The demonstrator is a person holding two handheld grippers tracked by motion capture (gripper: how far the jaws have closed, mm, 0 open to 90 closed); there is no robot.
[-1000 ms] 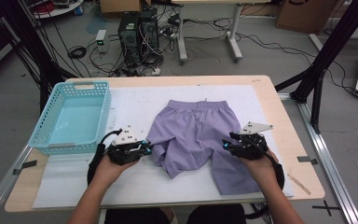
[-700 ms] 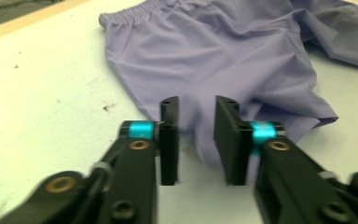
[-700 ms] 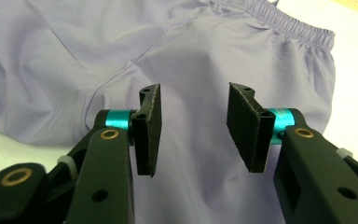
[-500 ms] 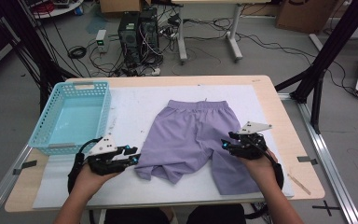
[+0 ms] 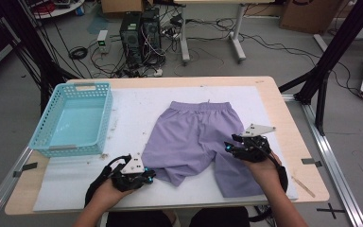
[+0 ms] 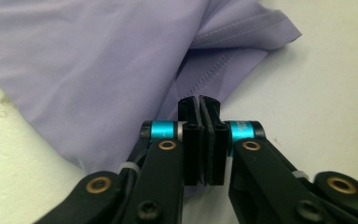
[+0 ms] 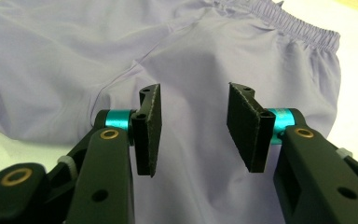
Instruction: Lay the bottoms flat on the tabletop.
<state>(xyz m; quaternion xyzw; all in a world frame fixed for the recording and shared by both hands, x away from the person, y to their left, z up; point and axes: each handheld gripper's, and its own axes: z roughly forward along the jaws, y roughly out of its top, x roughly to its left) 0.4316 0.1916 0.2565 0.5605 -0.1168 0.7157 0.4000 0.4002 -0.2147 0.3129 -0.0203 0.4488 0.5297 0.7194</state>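
The shorts (image 5: 196, 137) are soft and light; my left gripper (image 6: 199, 109) has just clenched at the hem, pinching no cloth that I can see, and my right gripper (image 7: 193, 128) is released above them.

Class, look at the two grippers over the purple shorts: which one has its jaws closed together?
The left gripper, near the hem of the purple shorts; its pads meet with no gap. The right gripper keeps its jaws apart above the fabric.
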